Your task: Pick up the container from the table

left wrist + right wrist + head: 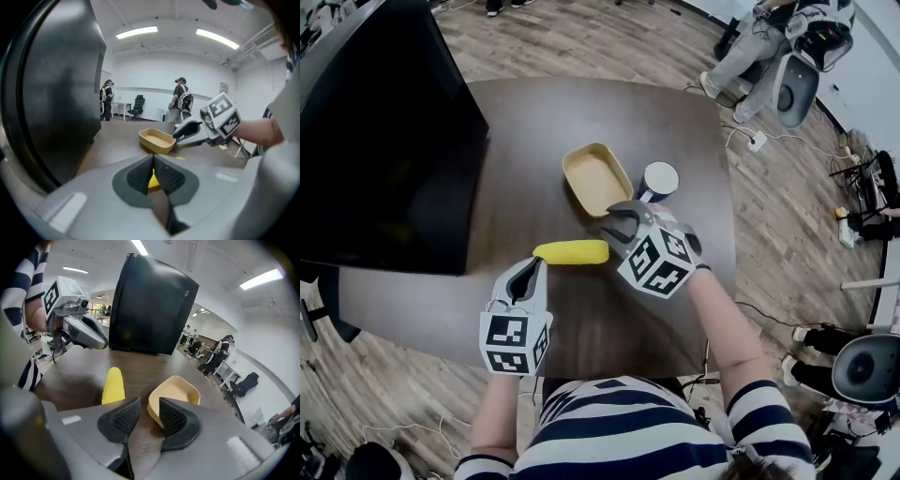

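step: reach | container [597, 178]: on desk [600, 323], just behind yellow corn [571, 251] | right gripper [609, 225]: fingers apart, empty | left gripper [532, 267]: fingers pressed together, empty | tip: one finger inside the wall nearest the corn, one outside, squeeze softly

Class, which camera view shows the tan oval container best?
The head view: the tan oval container shows from above, rim and empty inside. The left gripper view shows only its side, far off. The right gripper view shows it close, with its near edge behind that gripper's fingers.
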A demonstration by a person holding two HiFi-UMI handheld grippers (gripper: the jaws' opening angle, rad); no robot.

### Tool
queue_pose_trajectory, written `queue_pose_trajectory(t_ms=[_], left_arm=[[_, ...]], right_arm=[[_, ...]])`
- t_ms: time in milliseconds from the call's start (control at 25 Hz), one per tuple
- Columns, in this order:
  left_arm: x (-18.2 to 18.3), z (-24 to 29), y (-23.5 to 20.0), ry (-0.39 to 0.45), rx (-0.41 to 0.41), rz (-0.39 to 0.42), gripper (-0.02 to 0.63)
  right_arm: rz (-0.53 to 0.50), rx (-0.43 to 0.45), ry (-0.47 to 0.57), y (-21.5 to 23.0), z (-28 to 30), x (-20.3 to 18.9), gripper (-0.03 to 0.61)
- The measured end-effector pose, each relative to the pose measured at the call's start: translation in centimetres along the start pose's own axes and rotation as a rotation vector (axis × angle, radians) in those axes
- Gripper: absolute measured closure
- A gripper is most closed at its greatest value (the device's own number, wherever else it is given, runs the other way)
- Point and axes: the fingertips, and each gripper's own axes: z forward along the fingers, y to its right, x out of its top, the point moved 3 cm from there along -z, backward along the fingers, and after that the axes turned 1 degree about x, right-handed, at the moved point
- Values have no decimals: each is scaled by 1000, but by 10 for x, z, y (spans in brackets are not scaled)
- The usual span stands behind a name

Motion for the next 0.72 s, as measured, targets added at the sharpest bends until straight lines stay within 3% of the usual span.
queue_pose_trajectory(t_ms=[480,720], left_arm=[[-12,16,-31,-33,20,-35,614],[-23,25,-49,-51,36,-50,614]], right_arm=[[-22,42,-53,0,39,-3,452],[-83,47,-104,-2,61,-6,468]])
